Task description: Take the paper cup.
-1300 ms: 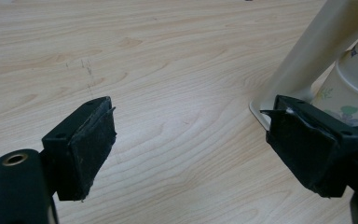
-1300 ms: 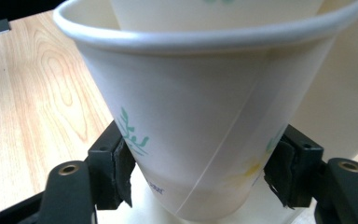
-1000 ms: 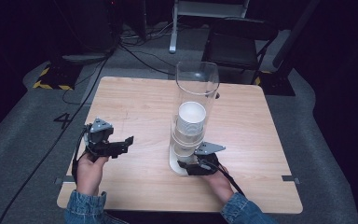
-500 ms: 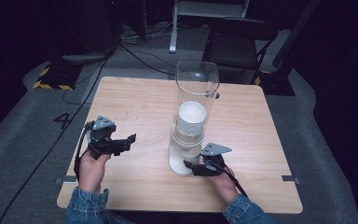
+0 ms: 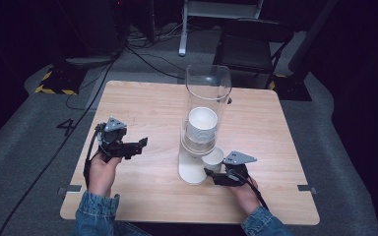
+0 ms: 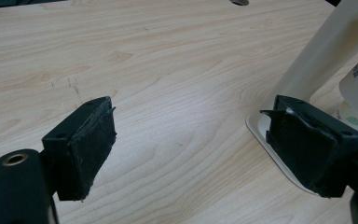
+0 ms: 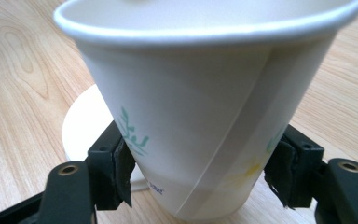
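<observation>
**A:** Status check. Your right gripper [image 5: 211,175] is clamped on a paper cup [image 5: 213,158], pads low on its wall, near the bottom. In the right gripper view the cup [image 7: 205,121] stands mouth up between the jaws, leaning a little, one pad each side.

**B:** Where's the cup relative to the dispenser?

**A:** Just beside it. It sits at the foot of the clear tube [image 5: 207,98], over the edge of the white base [image 5: 189,172], on your right-hand side of the tube. The rest of the stack [image 5: 202,129] hangs inside the tube, above and slightly left of your cup.

**B:** Long axis?

**A:** Near vertical, rim on top, taper pointing down to the desk [image 5: 152,206]. Your gripper comes in level from your side, so you're gripping across the axis, not along it.

**B:** Left hand?

**A:** Left gripper [image 5: 135,144] is open, nothing between the jaws, hovering over bare desk well apart from the tube. In the left gripper view the base [image 6: 279,154] is ahead and off to one side. Right hand is far closer; this is its job.

**B:** What does the next move hinge on?

**A:** My read: clearance sideways. The cup is close against the base, possibly touching, so pull it toward you and to your right, away from the tube, keeping it upright. Drag it toward the tube and you'd likely catch the base or crush the thin wall.
</observation>
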